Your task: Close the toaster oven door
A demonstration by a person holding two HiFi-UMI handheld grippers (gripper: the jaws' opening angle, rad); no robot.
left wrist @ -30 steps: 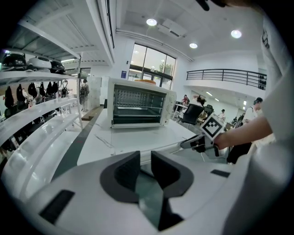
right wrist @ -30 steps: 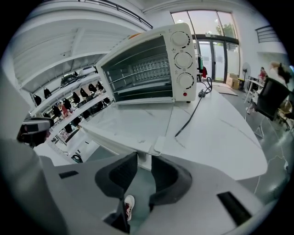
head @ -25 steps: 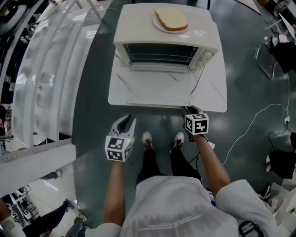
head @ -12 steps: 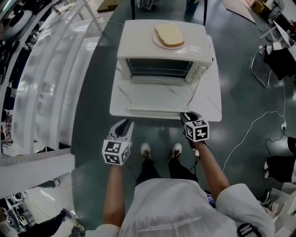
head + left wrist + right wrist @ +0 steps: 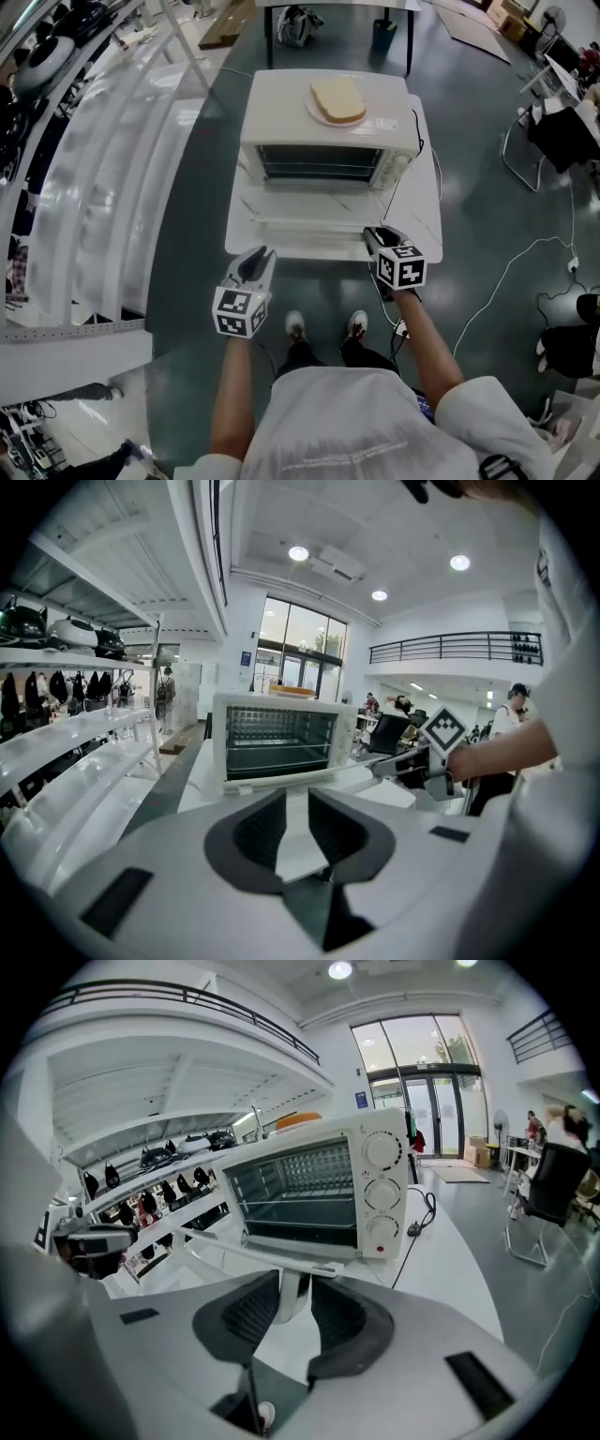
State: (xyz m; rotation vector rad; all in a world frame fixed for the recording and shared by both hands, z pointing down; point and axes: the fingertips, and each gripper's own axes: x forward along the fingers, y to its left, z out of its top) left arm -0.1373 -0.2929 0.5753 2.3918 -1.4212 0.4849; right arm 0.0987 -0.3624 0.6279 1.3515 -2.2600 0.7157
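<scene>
A white toaster oven (image 5: 323,141) stands on a white table (image 5: 424,217), with a slice of bread on a plate (image 5: 337,100) on its roof. Its glass door (image 5: 314,208) hangs open, hinged at the bottom and tilted a little above flat. My right gripper (image 5: 377,234) is at the door's front right corner. In the right gripper view the door handle (image 5: 262,1252) runs just above the gripper (image 5: 296,1299), whose jaws close round the handle's white mount. My left gripper (image 5: 257,261) hovers off the table's front edge, jaws slightly apart and empty (image 5: 298,803).
Long white shelving (image 5: 94,187) runs along the left. A power cord (image 5: 412,159) trails from the oven's right side, and a floor cable (image 5: 511,267) lies to the right. A chair (image 5: 536,141) stands at the far right. The person's feet (image 5: 323,325) are below the table edge.
The right gripper has moved up and toward the oven with the door's front edge, so the door is raised off flat. The left gripper has barely moved.
</scene>
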